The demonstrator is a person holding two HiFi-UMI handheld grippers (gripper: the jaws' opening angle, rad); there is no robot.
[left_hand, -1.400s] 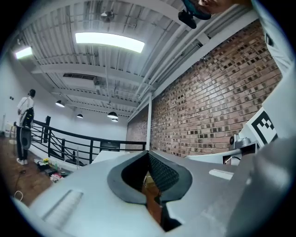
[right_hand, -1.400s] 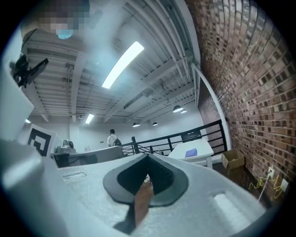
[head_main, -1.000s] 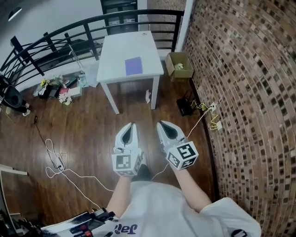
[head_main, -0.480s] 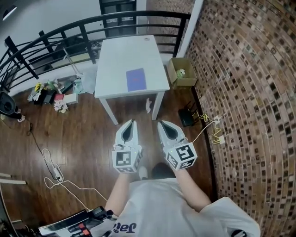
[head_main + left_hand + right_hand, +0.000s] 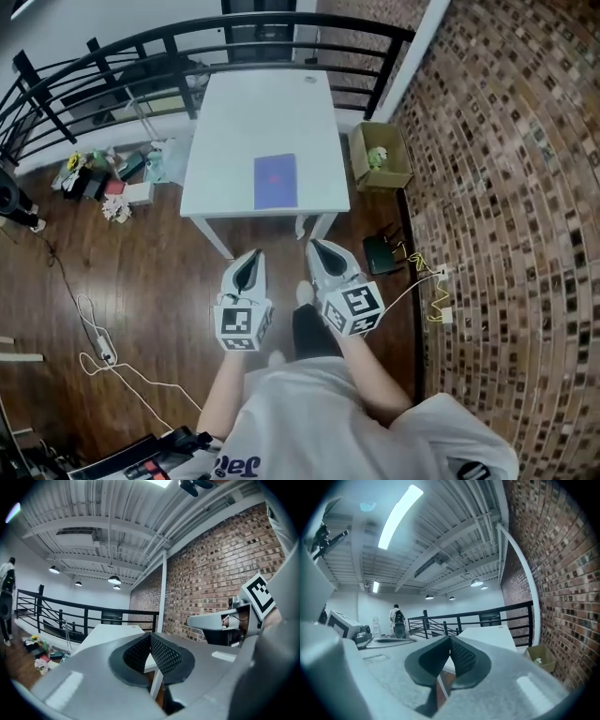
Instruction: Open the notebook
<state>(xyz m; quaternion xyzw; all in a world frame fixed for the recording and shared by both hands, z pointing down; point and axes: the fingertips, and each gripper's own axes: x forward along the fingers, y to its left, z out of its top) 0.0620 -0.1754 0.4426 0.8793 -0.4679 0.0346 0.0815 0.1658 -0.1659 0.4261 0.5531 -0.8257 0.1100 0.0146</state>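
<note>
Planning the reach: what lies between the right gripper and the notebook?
Head view: just the table's near edge and bare top between the right gripper and notebook.

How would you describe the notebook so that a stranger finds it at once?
Next to the brick wall stands a white table. On its near half lies the notebook, flat and closed. It is the only purple thing on the white top.
</note>
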